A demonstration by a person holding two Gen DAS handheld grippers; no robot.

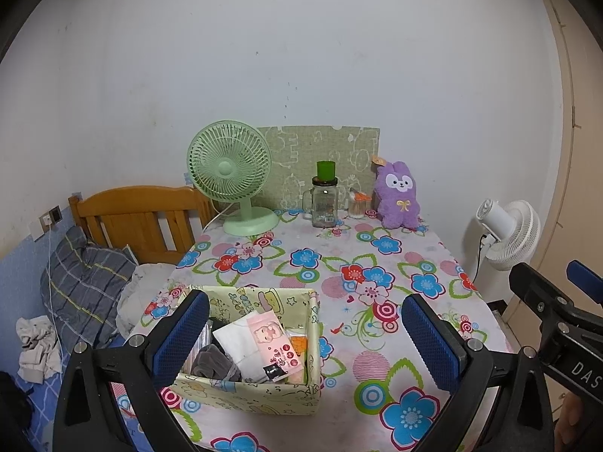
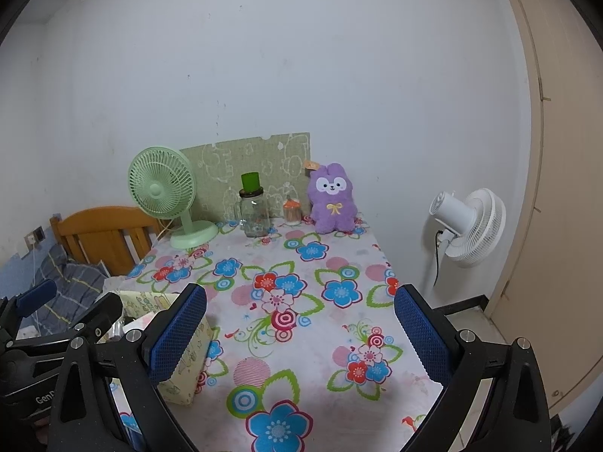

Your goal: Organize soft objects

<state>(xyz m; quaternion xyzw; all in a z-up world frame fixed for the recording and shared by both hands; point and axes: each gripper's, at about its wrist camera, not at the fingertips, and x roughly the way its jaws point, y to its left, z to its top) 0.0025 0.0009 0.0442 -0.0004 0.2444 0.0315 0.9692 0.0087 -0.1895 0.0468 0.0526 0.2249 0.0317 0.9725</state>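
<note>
Floral table (image 1: pixel 377 256) bears a purple plush (image 1: pixel 397 197) and fabric box (image 1: pixel 264 399); both tongs (image 1: pixel 305 339) (image 2: pixel 301 335) gape wide, empty.

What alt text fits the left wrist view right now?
The open left gripper hovers over a fabric storage box of cloth and packets on a floral tablecloth. At the table's far edge stand a purple plush toy, a green fan and a glass jar.
</note>
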